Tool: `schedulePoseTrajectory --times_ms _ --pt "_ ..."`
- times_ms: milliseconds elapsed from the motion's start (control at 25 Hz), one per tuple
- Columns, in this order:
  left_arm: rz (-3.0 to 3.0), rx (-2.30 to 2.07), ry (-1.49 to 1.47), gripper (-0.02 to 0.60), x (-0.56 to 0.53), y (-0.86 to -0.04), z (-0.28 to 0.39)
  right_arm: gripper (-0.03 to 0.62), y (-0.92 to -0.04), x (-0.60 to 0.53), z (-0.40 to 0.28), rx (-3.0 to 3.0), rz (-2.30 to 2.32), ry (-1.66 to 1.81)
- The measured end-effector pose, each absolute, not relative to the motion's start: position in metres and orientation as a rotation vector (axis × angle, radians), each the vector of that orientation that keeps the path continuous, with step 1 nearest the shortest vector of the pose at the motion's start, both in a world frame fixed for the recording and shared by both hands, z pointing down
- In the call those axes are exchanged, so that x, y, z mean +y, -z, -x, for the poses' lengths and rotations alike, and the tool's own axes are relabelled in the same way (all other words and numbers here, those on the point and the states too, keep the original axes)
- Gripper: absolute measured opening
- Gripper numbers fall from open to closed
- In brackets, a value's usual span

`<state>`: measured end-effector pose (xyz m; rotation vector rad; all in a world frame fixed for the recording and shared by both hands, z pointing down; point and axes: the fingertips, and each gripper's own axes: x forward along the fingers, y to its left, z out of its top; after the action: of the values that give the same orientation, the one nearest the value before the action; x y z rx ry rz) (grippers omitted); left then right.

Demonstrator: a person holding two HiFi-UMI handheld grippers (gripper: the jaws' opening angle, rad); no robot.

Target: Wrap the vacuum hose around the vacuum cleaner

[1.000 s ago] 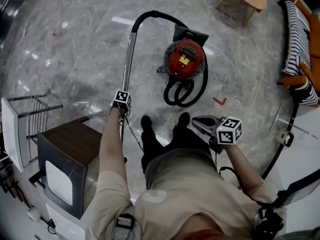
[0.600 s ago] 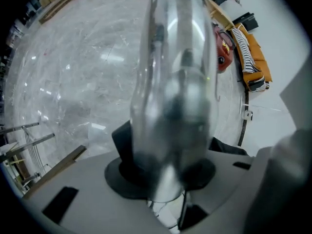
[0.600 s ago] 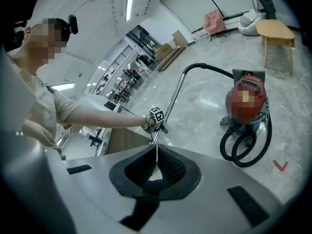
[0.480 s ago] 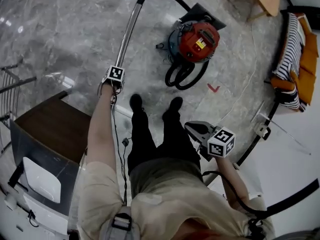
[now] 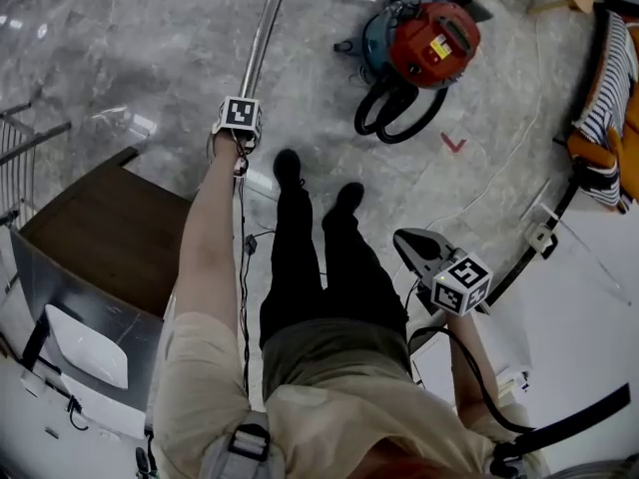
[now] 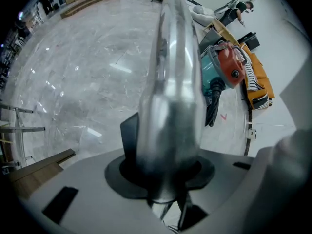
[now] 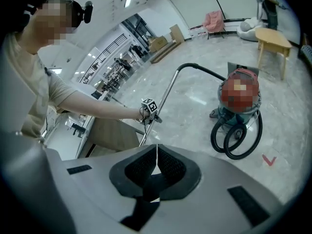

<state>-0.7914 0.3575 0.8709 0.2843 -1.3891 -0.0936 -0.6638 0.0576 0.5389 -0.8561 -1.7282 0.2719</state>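
Gripping the chrome metal wand tube (image 6: pixel 170 82) (image 5: pixel 266 38), the left gripper (image 5: pixel 240 123) (image 6: pixel 165 179) has its jaws part-way apart, pads pressed on the tube's sides (tube fills most of the left gripper view). The wand runs up and away from the gripper, to the left of the red and teal canister vacuum cleaner (image 5: pixel 429 36) (image 6: pixel 226 67) (image 7: pixel 239 99) in the head view.

Right gripper (image 5: pixel 403 241) (image 7: pixel 156 162): jaws together, only a thin slit between the pads, nothing held. It points toward the cleaner but is well apart from it, on the person's side.

The black ribbed hose (image 5: pixel 399 113) (image 7: pixel 234 135) lies in two loops on the grey marble floor (image 5: pixel 130 58), touching the cleaner's base on the side facing the person's black shoes (image 5: pixel 288 163). It is not around the body. A curved black stretch arcs from the wand's far end to the cleaner in the right gripper view.

A small red mark (image 5: pixel 452 143) sits on the floor just beside the loops. A dark brown wooden cabinet (image 5: pixel 90 238) stands far left of the cleaner, beyond the wand. A light wooden table (image 7: pixel 273 38) stands behind the cleaner.
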Motion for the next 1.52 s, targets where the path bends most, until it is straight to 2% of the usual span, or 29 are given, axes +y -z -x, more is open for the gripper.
schedulePoseTrajectory --times_ms 240,560,880,1320,1520 --pt "-0.266 -1.571 0.001 0.149 0.337 -0.873 0.818 0.012 -0.572 0.031 0.627 -1.753 0.84 -0.304" --pt "-0.158 -1.671 -0.085 0.149 0.307 -0.893 0.819 0.012 -0.638 -0.036 0.527 -1.742 0.774 -0.451" --pt "-0.124 -1.784 0.035 0.149 0.247 -0.921 0.804 0.012 -0.686 -0.094 0.457 -1.737 0.611 -0.521" --pt "-0.248 -1.781 0.379 0.149 0.171 -0.962 0.767 0.012 -0.706 -0.016 0.409 -1.856 0.465 -0.754" --pt "-0.239 -1.71 0.443 0.149 0.169 -0.957 0.735 0.012 -0.699 0.037 0.382 -1.801 0.414 -1.029"
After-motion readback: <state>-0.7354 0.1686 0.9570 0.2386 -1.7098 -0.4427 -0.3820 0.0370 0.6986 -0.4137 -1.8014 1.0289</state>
